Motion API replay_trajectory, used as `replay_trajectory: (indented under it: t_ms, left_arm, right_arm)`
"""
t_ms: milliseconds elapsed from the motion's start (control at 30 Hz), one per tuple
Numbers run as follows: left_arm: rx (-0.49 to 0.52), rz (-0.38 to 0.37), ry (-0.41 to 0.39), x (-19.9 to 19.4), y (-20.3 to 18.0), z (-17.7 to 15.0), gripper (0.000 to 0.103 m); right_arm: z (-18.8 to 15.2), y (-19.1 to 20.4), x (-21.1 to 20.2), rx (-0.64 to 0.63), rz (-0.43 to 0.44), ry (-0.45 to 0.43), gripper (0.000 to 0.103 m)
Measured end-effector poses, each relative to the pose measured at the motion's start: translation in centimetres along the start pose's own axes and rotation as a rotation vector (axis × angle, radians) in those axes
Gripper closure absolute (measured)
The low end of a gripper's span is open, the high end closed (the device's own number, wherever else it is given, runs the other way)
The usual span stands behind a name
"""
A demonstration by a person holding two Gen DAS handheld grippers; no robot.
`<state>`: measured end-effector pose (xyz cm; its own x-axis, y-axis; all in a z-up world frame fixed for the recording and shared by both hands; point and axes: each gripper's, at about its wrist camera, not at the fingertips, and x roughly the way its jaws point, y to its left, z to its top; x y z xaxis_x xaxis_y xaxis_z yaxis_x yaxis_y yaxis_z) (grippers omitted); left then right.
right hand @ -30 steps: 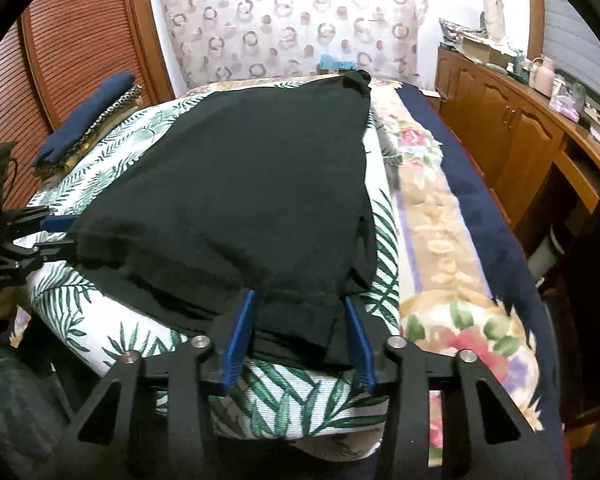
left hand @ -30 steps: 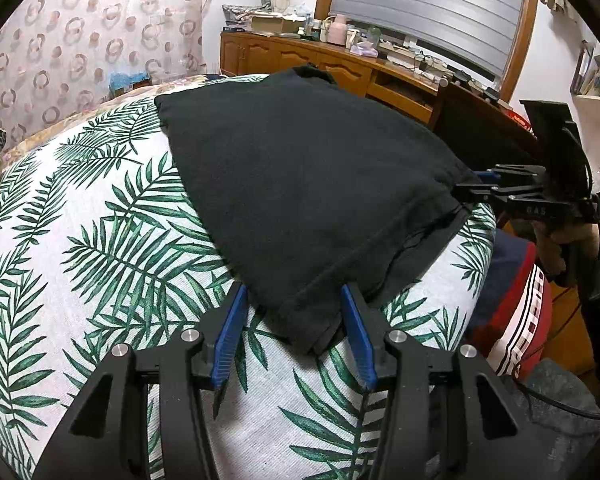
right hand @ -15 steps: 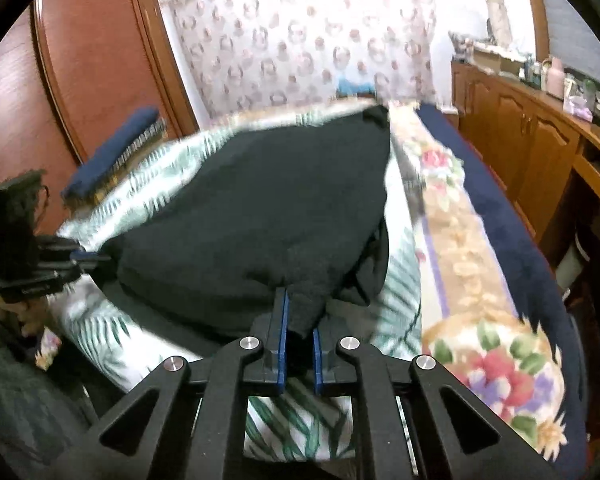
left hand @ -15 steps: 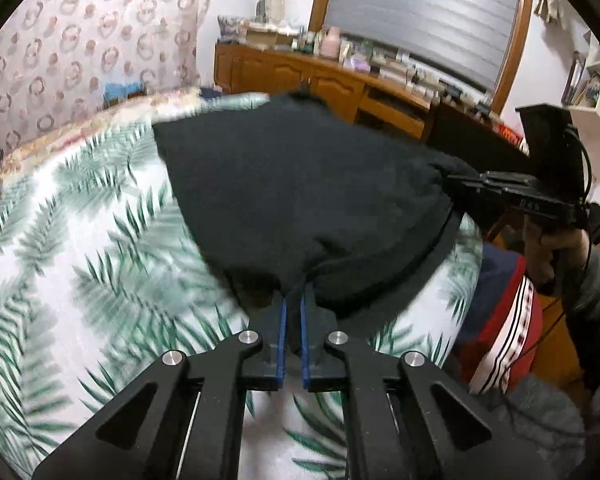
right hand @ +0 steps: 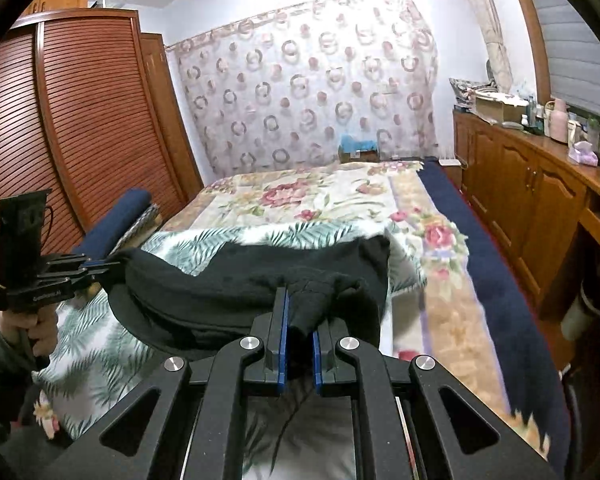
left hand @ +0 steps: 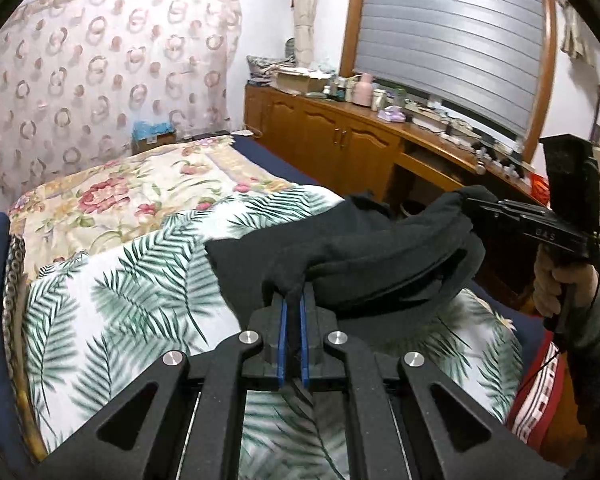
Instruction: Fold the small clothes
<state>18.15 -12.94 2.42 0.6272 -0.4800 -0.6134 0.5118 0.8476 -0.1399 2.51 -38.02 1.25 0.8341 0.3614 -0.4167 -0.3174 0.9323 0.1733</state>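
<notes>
Bedroom scene, left to right. In my right wrist view, a slatted wooden wardrobe (right hand: 80, 120) fills the far left, with a rolled navy blanket (right hand: 116, 220) lying at the bed's edge beside it. My left gripper (left hand: 294, 304) has its blue pads narrowed onto a corner of the black garment (left hand: 364, 256); my right gripper (right hand: 300, 312) pinches the other corner in the same way. The garment is lifted and bunched between the two, sagging onto the palm-leaf sheet (left hand: 120, 300). Beyond it lies a floral cover (right hand: 324, 196), then a ring-patterned curtain (right hand: 308, 92). To the right runs a wooden cabinet (right hand: 520, 184) with a pink jug (left hand: 363, 89) on top.

The left wrist view alone shows the grey roller blind (left hand: 448, 36) in full and a red striped cloth (left hand: 536, 400) at the bed's near corner. Only the right wrist view shows the wardrobe. Each view shows the opposite gripper from the side, cloth hiding its fingertips.
</notes>
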Motion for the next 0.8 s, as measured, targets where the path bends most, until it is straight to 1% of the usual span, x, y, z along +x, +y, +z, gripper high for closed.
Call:
replay_trajectory:
  t_ms: [133,267,367,433,467,533,600,667,733,800]
  left_arm:
    - [-0.02,0.023,0.02,2.6,2.1,1.6,0.097]
    - [-0.037,0.034,0.045,5.2,3.5,2.7,0.097]
    - [-0.046,0.043,0.076,6.8,4.1,2.9,0.097]
    - [-0.055,0.056,0.097,7.7,4.3,2.8,0.097]
    - [-0.065,0.063,0.106,7.8,4.4,2.6,0.097]
    - [-0.09,0.039,0.122,7.9,4.7,2.4,0.096]
    - [-0.09,0.035,0.116,7.5,4.7,2.3,0.088]
    - [-0.079,0.03,0.098,6.8,4.5,2.1,0.071]
    - [-0.059,0.029,0.086,6.1,4.5,1.8,0.062]
    - [-0.037,0.031,0.091,5.7,4.5,1.4,0.057]
  right_arm:
    - [1.7,-0.5,3.8,-0.013,-0.011,0.016,0.094]
    - [2.6,-1.0,6.4,-0.014,-0.016,0.033,0.094]
    - [3.5,-1.3,8.5,0.0,-0.022,0.059,0.094]
    - [4.0,-1.3,9.5,-0.008,-0.045,0.078,0.093]
    - [4.4,-1.5,10.1,-0.01,-0.048,0.087,0.09]
    - [4.9,-1.1,10.5,-0.012,-0.066,0.098,0.087]
    - [5.3,-0.9,10.5,-0.018,-0.09,0.097,0.083]
    - [5.9,-0.4,9.7,-0.03,-0.115,0.084,0.065]
    - [5.8,-0.4,8.8,-0.039,-0.131,0.068,0.056]
    - [5.4,-0.5,8.1,-0.038,-0.141,0.06,0.051]
